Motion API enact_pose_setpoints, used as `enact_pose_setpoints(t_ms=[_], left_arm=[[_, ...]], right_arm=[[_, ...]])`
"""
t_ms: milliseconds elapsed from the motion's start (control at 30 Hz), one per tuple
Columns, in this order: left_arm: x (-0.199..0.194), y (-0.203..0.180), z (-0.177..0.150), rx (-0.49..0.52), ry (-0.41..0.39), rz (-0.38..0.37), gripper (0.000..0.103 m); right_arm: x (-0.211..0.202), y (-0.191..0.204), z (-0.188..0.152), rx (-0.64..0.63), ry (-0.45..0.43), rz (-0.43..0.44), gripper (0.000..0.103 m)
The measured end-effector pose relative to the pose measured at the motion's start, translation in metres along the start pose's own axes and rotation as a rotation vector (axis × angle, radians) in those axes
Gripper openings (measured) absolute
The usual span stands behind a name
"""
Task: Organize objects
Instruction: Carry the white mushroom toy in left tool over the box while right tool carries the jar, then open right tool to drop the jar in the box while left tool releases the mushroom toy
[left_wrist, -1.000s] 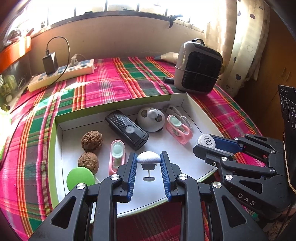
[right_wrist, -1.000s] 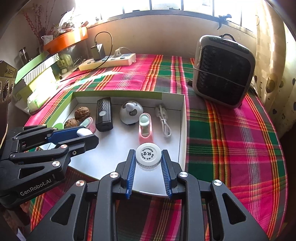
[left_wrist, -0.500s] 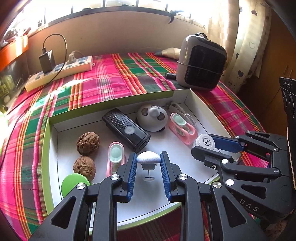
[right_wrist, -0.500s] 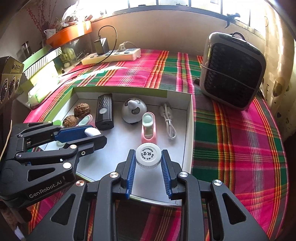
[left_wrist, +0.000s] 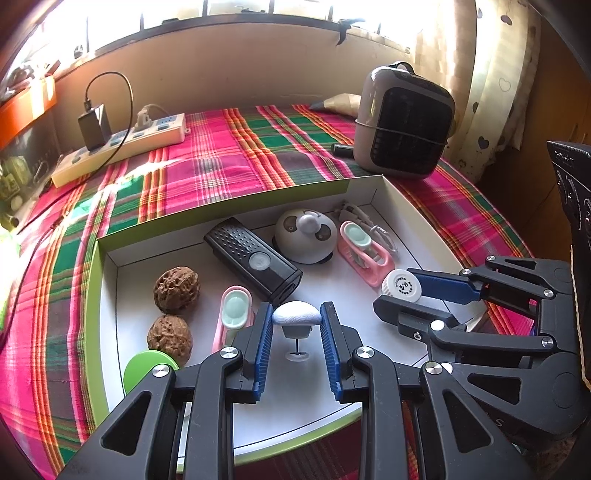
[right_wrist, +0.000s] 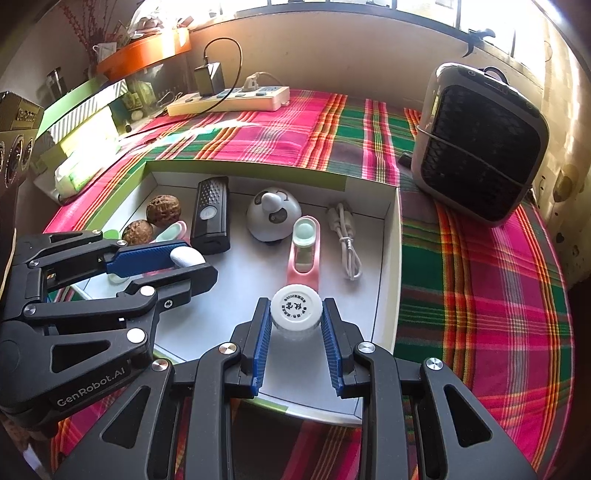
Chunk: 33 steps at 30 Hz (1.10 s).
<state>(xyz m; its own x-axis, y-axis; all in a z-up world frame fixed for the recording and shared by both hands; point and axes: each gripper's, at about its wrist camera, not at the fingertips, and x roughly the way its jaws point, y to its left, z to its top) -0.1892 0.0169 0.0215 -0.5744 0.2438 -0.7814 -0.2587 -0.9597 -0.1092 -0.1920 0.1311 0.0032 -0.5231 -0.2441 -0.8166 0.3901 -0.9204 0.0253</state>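
Landmark: shallow white cardboard tray with a green rim (left_wrist: 110, 236), lying on a worktop under a pink-and-green plaid cloth (left_wrist: 229, 155).

Far left of the tray, a flat green round disc (left_wrist: 142, 365), half cut off behind the left tool's arm. Just right of it, two brown wrinkled walnuts (left_wrist: 176, 288), one nearer than the other. Next, a pink-and-mint oblong clip (left_wrist: 233, 314), its near end hidden by the tool.

Left tool (left_wrist: 296, 326): jaws narrow, blue pads pressed on a small white dome-headed pin with a thin stem (left_wrist: 296, 314), held above the tray floor; the stem's tip and foot are hard to make out.

Centre of the tray: black rectangular remote-like device with a round button (left_wrist: 253, 260), lying at a slant. Right of it, a white domed panda-faced gadget (left_wrist: 306, 236), base partly hidden. Then a second pink-and-mint clip (right_wrist: 304, 243) and a coiled white cable (right_wrist: 345, 243) against the tray's right wall.

Right tool (right_wrist: 295, 325): jaws narrow, gripping a white round-capped clear bottle (right_wrist: 295, 308) over the tray's near right part; cap print unreadable, body mostly hidden beneath the cap.

Beyond the tray: cream power strip with a black charger (left_wrist: 122, 144) to the far left, grey boxy fan heater (right_wrist: 480, 147) to the far right.
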Motion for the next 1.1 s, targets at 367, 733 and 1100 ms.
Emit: enact_pose_setpoints(t_ms=[367, 733, 1100], left_arm=[[0.0006, -0.0009, -0.0004, 0.002, 0.001, 0.005, 0.024], [0.0012, -0.0019, -0.0001, 0.004, 0.003, 0.010, 0.024], [0.0011, -0.0012, -0.0017, 0.007, 0.006, 0.019, 0.025]], right_arm=[[0.0034, 0.0025, 0.0026, -0.020, 0.013, -0.014, 0.029], [0.0060, 0.0033, 0.0046, -0.031, 0.031, -0.018, 0.029], [0.0070, 0.0032, 0.0060, -0.031, 0.043, -0.016, 0.029]])
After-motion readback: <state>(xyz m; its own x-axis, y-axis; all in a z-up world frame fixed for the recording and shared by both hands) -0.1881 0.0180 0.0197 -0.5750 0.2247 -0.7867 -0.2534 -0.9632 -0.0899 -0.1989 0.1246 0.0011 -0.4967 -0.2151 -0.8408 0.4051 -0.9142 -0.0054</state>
